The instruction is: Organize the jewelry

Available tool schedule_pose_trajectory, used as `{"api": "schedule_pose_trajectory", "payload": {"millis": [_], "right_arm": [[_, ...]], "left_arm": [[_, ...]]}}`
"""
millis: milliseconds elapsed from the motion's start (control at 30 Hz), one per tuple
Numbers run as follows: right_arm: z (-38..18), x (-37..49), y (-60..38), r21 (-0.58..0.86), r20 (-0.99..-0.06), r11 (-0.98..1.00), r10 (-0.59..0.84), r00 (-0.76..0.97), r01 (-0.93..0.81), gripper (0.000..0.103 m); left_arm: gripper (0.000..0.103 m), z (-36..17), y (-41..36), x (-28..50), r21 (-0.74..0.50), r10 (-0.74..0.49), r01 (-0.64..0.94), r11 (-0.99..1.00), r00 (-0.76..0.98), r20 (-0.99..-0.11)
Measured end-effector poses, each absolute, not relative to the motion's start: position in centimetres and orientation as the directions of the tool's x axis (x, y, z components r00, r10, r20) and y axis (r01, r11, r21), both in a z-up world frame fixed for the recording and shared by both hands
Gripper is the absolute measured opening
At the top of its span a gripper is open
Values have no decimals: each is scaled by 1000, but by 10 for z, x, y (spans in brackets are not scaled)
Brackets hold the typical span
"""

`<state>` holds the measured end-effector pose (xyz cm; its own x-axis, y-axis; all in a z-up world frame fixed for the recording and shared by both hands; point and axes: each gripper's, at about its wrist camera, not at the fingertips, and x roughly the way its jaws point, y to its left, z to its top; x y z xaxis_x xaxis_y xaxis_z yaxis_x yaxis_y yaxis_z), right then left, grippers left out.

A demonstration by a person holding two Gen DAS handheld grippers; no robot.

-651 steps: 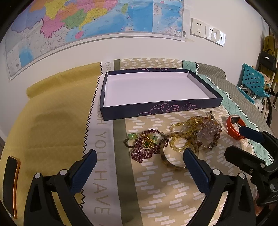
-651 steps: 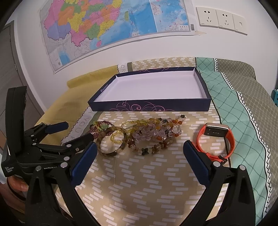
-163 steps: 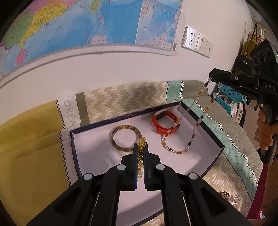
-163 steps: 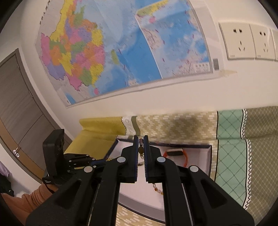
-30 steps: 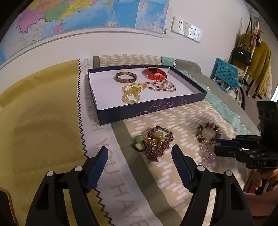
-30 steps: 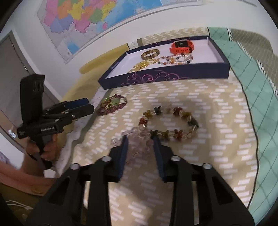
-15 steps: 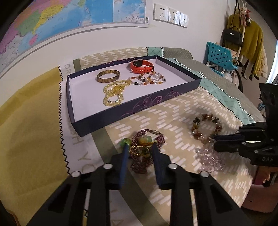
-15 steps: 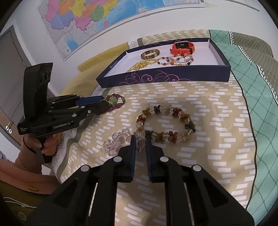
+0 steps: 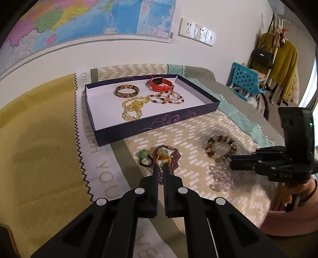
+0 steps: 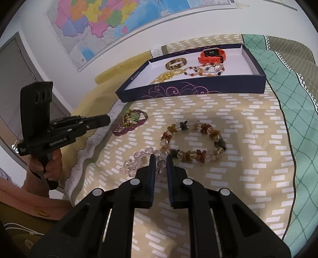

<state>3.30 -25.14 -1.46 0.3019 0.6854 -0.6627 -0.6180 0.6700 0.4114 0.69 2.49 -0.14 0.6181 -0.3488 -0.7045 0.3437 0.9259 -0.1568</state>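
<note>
Maroon bead strand (image 9: 173,156) pinched between left gripper (image 9: 160,168) fingers.

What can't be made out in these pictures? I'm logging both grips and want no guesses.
- Left wrist view: the purple beads run under the left gripper; its fingers hide the pinch.
- Left wrist view: the clear bracelet is blurred, its near end behind the right gripper.
- Right wrist view: right gripper covers part of the clear bracelet.
- Right wrist view: the box logo is too small to read.

White wall (image 9: 123,53), map (image 9: 79,17), blue chair (image 9: 246,83).
</note>
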Motion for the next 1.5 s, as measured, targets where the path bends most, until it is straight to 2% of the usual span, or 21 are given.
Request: {"api": "schedule_pose_trajectory", "payload": {"millis": [33, 133, 367, 533, 600, 733, 1133, 1500], "right_arm": [[-14, 33, -251, 414, -660, 667, 689, 300, -620, 11], [-13, 33, -250, 416, -658, 663, 692, 297, -622, 11], [-13, 34, -250, 417, -662, 663, 690, 292, -621, 11], [-14, 34, -250, 424, -661, 661, 693, 287, -619, 11], [-14, 34, -251, 424, -660, 660, 694, 287, -620, 11], [-13, 33, -252, 428, -651, 651, 703, 286, -627, 11], [2, 33, -249, 466, -597, 598, 757, 267, -652, 10], [0, 34, -250, 488, -590, 589, 767, 253, -645, 10]], "left_arm": [[5, -1, 25, 6, -154, -347, 344, 926, 619, -705], [38, -2, 20, 6, -105, -310, 338, 935, 638, -705], [37, -7, -10, 23, 3, -275, 391, 920, 650, -708], [14, -18, -11, 37, -19, -259, 380, 925, 594, -761], [12, -19, -9, 38, -26, -257, 371, 928, 591, -765], [11, -16, -8, 32, -23, -249, 356, 934, 604, -757], [8, 4, 9, 9, -132, -350, 369, 920, 621, -701], [8, -7, 17, -1, -160, -354, 355, 921, 593, -723]]}}
